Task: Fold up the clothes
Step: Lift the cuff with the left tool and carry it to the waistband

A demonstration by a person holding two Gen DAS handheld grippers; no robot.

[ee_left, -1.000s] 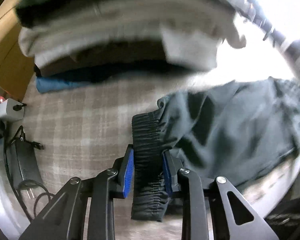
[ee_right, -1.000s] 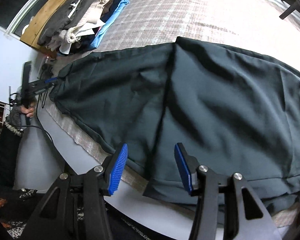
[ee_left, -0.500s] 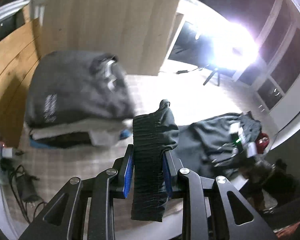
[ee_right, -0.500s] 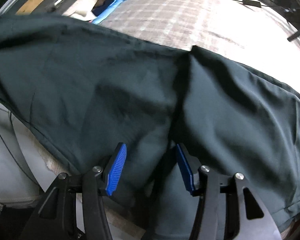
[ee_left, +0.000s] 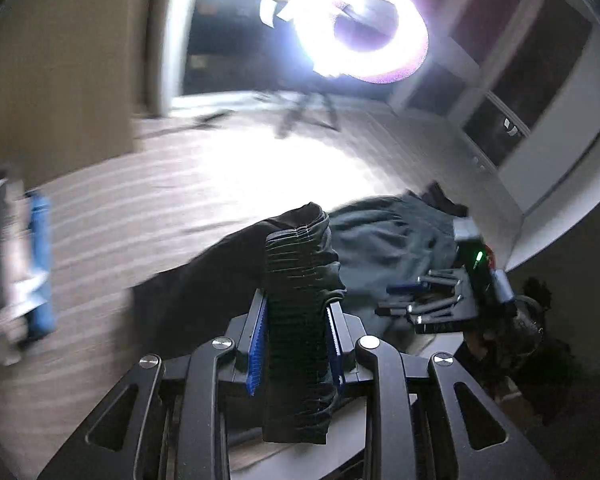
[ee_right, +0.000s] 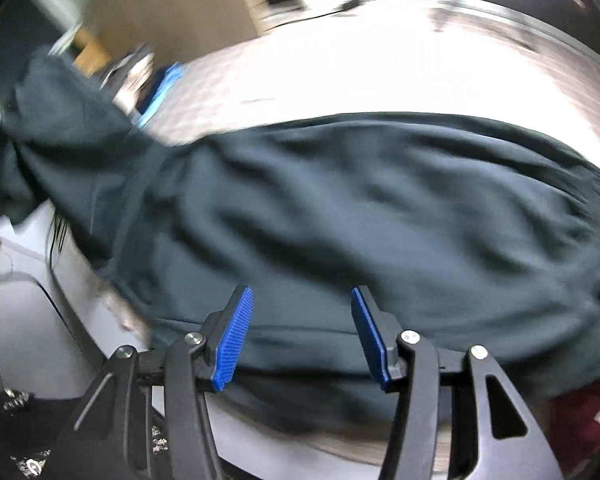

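Dark trousers [ee_right: 340,208] stretched lengthwise along bed's near edge [ee_right: 20,320]; elastic waistband [ee_left: 296,320] clamped in left gripper [ee_left: 296,344]; right gripper [ee_right: 300,332] agape over other end.

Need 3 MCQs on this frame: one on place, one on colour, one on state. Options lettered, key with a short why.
1. Where does the stack of folded clothes sit in the left wrist view?
A. at the left edge, on the plaid bedcover
B. at the right edge, by the windows
C. between the fingers

2. What colour are the pads on the right gripper fingers?
A. red
B. blue
C. white

3. What is the left gripper doing?
A. standing open over bare cover
B. shut on the ribbed waistband of the dark trousers
C. shut on a cable

Key: 1 A, the blurred stack with its blue layer lies far left on the cover. 2 B, both ribbed pads show bright blue. 3 B, the gathered waistband is pinched between the two fingers and runs out both ways.
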